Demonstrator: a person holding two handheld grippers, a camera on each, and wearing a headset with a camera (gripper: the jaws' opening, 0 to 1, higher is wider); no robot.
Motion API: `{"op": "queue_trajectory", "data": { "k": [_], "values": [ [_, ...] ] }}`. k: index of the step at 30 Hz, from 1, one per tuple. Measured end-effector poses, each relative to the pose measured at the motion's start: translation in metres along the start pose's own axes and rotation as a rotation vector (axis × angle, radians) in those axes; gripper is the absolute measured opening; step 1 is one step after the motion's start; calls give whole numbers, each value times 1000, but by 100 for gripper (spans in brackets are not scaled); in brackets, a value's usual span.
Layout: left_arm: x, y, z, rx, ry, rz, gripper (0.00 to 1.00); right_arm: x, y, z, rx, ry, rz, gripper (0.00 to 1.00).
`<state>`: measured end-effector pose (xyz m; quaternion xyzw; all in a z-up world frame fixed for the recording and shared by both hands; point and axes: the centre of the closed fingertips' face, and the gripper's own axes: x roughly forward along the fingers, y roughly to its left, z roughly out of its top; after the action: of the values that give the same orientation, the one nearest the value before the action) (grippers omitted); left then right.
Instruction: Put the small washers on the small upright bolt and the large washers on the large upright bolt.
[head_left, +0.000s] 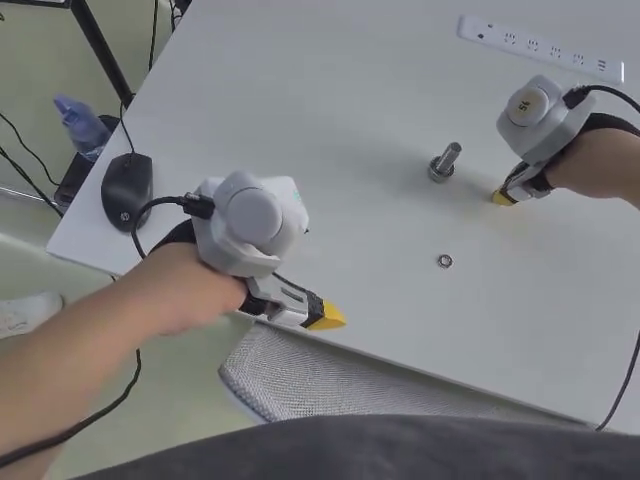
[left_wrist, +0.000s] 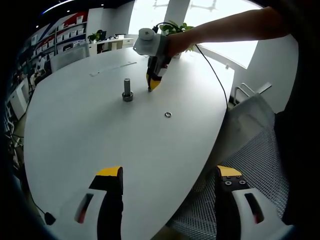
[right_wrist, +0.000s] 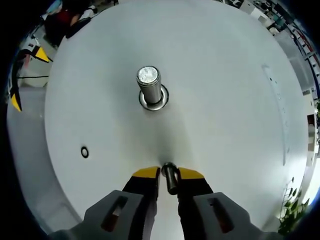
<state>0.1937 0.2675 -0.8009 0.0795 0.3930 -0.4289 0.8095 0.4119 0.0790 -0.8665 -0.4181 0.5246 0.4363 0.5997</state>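
A large upright bolt (head_left: 445, 160) stands on the white table (head_left: 330, 120) with a washer around its base (right_wrist: 153, 101). One small washer (head_left: 445, 262) lies flat nearer the front edge. My right gripper (right_wrist: 168, 174) is shut on a small dark bolt (right_wrist: 170, 181), tip down on the table just right of the large bolt (right_wrist: 149, 82); in the head view that gripper (head_left: 505, 197) touches the surface. My left gripper (left_wrist: 169, 172) is open with nothing between its jaws, hovering at the table's front edge (head_left: 325, 318), far from the small washer (left_wrist: 168, 114).
A white power strip (head_left: 540, 45) lies at the table's far right. A black mouse (head_left: 127, 187) sits at the left corner, with a blue bottle (head_left: 80, 122) beyond it. A grey mesh chair (head_left: 300, 380) stands below the front edge.
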Motion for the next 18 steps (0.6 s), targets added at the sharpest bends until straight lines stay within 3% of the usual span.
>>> {"op": "queue_trajectory", "data": {
  "k": [4,18],
  "values": [
    [-1,0,0,1,0,3,74,1,1,-1,4,1,6,24],
    [-5,-1,0,1,-8,11,74,-12,3,2,-1,-22,17,26]
  ]
}}
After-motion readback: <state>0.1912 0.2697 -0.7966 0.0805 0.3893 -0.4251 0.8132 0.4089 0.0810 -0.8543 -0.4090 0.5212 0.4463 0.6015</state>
